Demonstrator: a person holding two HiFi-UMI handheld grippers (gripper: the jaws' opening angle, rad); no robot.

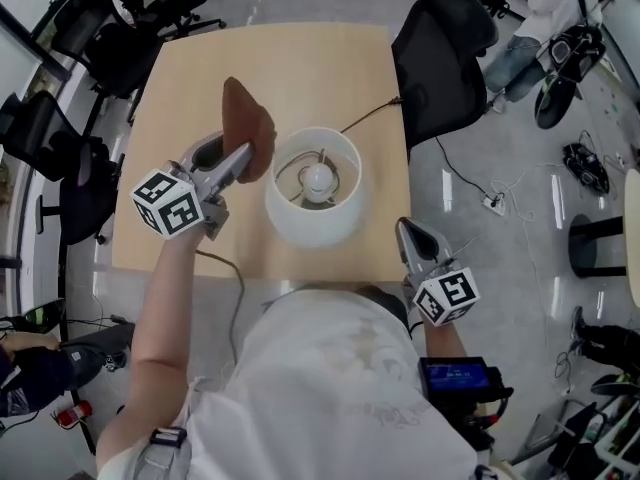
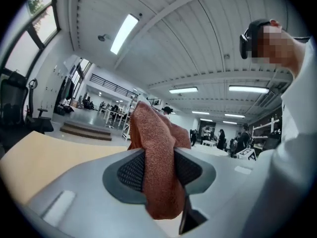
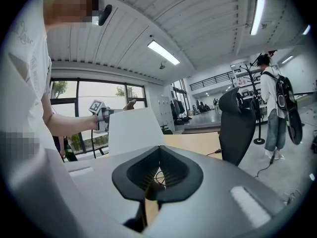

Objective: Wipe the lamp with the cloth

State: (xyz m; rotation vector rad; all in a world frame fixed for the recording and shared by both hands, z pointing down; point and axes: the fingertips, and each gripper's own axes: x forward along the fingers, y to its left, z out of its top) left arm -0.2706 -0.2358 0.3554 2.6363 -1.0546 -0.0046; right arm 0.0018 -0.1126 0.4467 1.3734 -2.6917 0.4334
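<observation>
left gripper (image 1: pixel 243 156) jaws clamped on cloth (image 1: pixel 247 118) beside lamp (image 1: pixel 300 223); right gripper (image 1: pixel 407 230) jaws closed, empty

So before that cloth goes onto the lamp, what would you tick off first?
1. Cloth gripped: ok. The left gripper is clamped on the rust-brown cloth.
2. Cloth at the lamp: ok. It is just left of the white lampshade; whether they touch, cannot tell.
3. Lamp upright on the table: ok.
4. Right gripper out of the way: ok. Its jaws are together and empty, near the table's front edge.
5. Power cord clear of the wiping side: ok. It trails off the far right.
6. Bulb cool: cannot tell.
</observation>
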